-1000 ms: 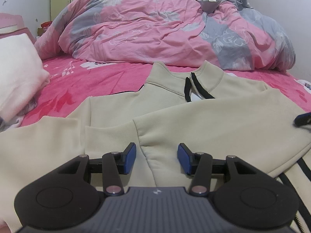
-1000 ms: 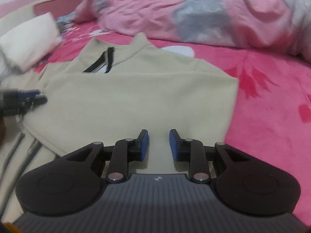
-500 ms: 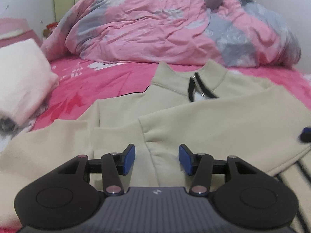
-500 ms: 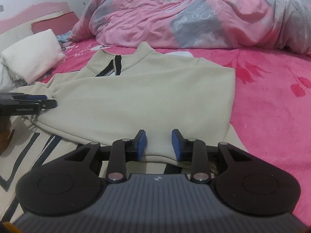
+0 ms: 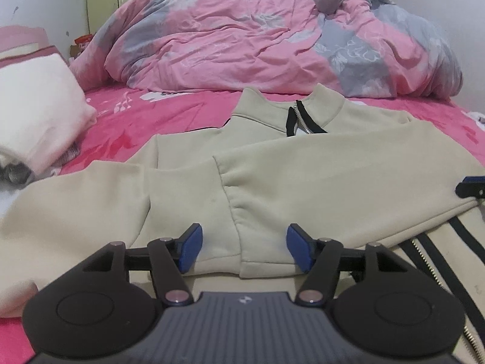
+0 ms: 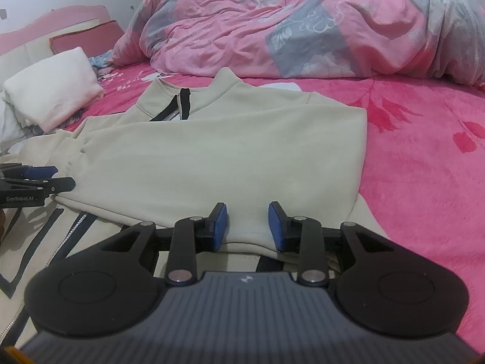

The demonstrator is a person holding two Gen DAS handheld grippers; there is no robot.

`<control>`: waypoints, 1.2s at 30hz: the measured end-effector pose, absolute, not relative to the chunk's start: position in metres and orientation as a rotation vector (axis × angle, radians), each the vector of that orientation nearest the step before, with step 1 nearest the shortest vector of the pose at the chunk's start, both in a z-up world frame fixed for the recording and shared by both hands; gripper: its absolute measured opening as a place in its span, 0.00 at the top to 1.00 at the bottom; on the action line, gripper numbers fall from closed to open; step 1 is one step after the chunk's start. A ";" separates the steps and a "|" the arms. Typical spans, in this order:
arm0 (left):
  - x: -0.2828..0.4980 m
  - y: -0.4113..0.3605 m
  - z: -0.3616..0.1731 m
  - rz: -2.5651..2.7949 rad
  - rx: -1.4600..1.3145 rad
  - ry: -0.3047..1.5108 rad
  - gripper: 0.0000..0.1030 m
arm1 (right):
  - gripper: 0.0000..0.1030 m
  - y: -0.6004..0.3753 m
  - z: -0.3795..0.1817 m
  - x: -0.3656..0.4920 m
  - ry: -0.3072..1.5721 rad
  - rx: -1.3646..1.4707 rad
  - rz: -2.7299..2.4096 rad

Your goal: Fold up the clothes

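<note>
A pink bedsheet (image 6: 424,157) covers the whole bed, with open sheet to the right of the garment in the right wrist view. A rumpled pink-and-grey duvet (image 5: 266,45) is heaped along the far side, and a white folded pile (image 5: 33,106) sits at the left edge. The beige zip jacket (image 6: 218,151) lies flat in the middle of the bed, collar toward the duvet, one sleeve folded across the chest; its right side ends in a straight folded edge. A second beige piece with black stripes (image 6: 45,227) lies under its near hem.

The left gripper (image 5: 244,250) hovers over the sleeve cuff (image 5: 260,242); its jaws have just been opening and stand released, cloth below but not pinched. The right gripper (image 6: 248,227) sits at the near hem, jaws narrowly apart and not clamping anything.
</note>
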State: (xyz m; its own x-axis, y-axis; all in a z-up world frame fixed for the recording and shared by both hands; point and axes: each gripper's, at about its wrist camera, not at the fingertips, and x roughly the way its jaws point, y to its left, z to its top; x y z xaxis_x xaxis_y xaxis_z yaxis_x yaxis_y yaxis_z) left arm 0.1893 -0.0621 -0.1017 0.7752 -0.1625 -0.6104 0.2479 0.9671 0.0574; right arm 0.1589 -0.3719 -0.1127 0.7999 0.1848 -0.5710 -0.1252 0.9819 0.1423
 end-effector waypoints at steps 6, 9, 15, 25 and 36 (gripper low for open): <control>0.191 -0.059 -0.103 -0.233 0.117 0.646 0.36 | 0.55 -0.357 -0.107 0.156 0.618 0.015 0.117; 0.192 -0.056 -0.104 -0.240 0.101 0.644 0.34 | 0.51 -0.350 -0.092 0.158 0.632 0.067 0.095; 0.191 -0.054 -0.104 -0.248 0.085 0.642 0.33 | 0.29 -0.306 -0.074 0.169 0.583 -0.015 0.066; 0.191 -0.052 -0.105 -0.254 0.072 0.637 0.31 | 0.01 -0.299 -0.115 0.187 0.660 -0.022 0.019; 0.191 -0.053 -0.105 -0.254 0.070 0.635 0.30 | 0.01 -0.301 -0.112 0.180 0.648 0.003 0.024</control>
